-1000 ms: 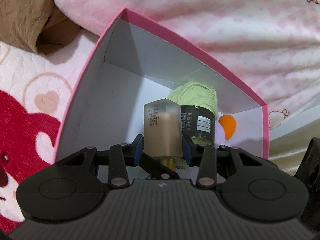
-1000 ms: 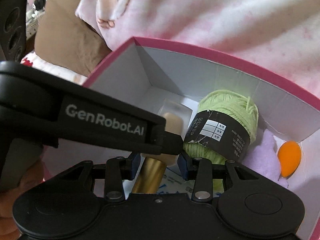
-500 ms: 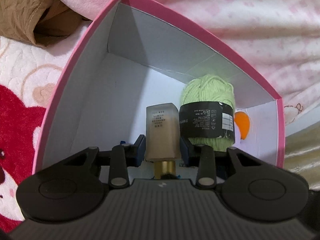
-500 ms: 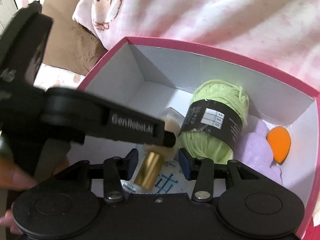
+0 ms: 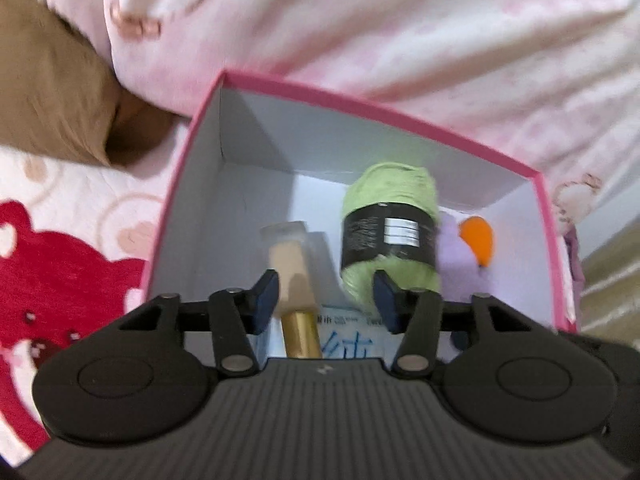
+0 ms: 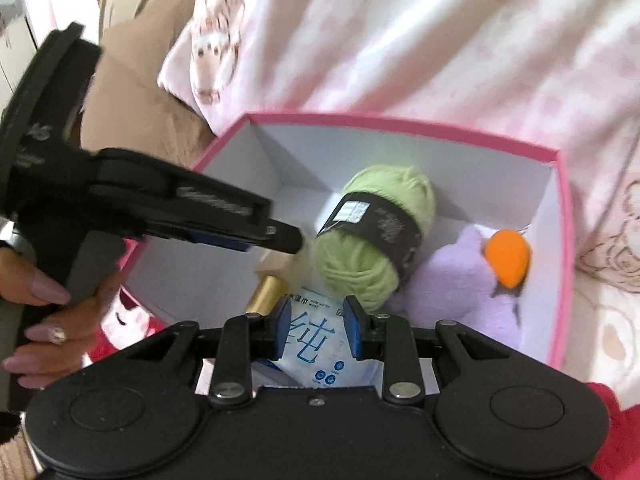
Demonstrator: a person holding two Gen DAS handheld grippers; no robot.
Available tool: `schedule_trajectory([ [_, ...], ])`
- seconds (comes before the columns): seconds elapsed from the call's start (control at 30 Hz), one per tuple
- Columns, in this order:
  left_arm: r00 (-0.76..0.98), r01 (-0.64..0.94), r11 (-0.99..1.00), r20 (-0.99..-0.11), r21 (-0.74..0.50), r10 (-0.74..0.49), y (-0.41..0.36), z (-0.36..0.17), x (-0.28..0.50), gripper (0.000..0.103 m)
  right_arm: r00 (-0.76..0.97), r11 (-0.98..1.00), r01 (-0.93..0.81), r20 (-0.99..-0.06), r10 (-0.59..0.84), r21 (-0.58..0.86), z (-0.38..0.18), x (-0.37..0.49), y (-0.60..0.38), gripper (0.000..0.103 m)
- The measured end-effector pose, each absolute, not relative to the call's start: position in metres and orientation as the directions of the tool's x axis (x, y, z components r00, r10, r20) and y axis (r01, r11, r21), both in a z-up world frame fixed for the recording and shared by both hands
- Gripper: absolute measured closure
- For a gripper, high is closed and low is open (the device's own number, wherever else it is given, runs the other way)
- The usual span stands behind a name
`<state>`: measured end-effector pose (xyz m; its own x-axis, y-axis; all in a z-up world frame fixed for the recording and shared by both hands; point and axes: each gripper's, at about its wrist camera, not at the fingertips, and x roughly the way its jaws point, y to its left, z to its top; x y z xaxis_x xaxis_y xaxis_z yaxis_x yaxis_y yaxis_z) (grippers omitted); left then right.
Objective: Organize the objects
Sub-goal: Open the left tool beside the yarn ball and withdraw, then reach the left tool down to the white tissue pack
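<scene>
Left claw [image 5: 324, 298], jaws opening, releases the frosted beige bottle with a gold cap [image 5: 294, 276] inside the pink-rimmed white cardboard box [image 5: 360, 102]; beyond it lie green yarn [image 5: 386, 188] and a purple plush (orange-beaked). Right claw [image 6: 316, 330] is clenched, empty, above a wipes packet [image 6: 316, 344]. Packing appears nearly complete.

I counted one pink box [image 6: 562, 216]. Inside it lay one ball of green yarn [image 6: 372, 248], one beige bottle with a gold cap [image 5: 294, 276], one purple plush toy [image 6: 460, 284], one orange sponge [image 6: 508, 256] and one wet-wipe packet [image 6: 316, 344]. Around it I saw one pink blanket [image 5: 400, 32] and one brown cushion [image 5: 48, 92].
</scene>
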<state>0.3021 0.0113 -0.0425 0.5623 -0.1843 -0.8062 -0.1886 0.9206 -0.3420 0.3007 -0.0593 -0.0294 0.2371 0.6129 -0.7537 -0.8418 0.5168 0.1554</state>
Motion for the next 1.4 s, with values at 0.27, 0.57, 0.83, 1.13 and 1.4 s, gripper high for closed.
schedule_trajectory([
  [0.27,0.555,-0.088,0.967,-0.818,-0.239,-0.152,-0.001,0.026,0.259,0.044,0.298,0.530,-0.841,-0.726,0.619,0.107,0.031,0.291,-0.092,0.069],
  [0.57,0.532,0.037,0.983,-0.829,-0.179,-0.171,-0.020,0.082,0.204,0.035,0.308,0.502,-0.864,-0.741,0.596,0.044,0.076,0.259,-0.102,0.061],
  [0.83,0.556,0.071,0.982,-0.811,-0.173,-0.183,-0.029,0.107,0.162,0.032,0.309,0.432,-0.902,-0.719,0.622,-0.014,0.106,0.211,-0.142,0.040],
  [1.13,0.573,0.132,0.971,-0.784,-0.199,-0.239,-0.051,0.117,0.136,0.030,0.289,0.401,-0.916,-0.706,0.647,-0.006,0.102,0.178,-0.176,0.021],
  [1.4,0.518,0.149,0.967,-0.817,-0.206,-0.254,-0.059,0.087,0.133,0.023,0.269,0.406,-0.913,-0.714,0.647,0.023,0.072,0.165,-0.183,0.015],
])
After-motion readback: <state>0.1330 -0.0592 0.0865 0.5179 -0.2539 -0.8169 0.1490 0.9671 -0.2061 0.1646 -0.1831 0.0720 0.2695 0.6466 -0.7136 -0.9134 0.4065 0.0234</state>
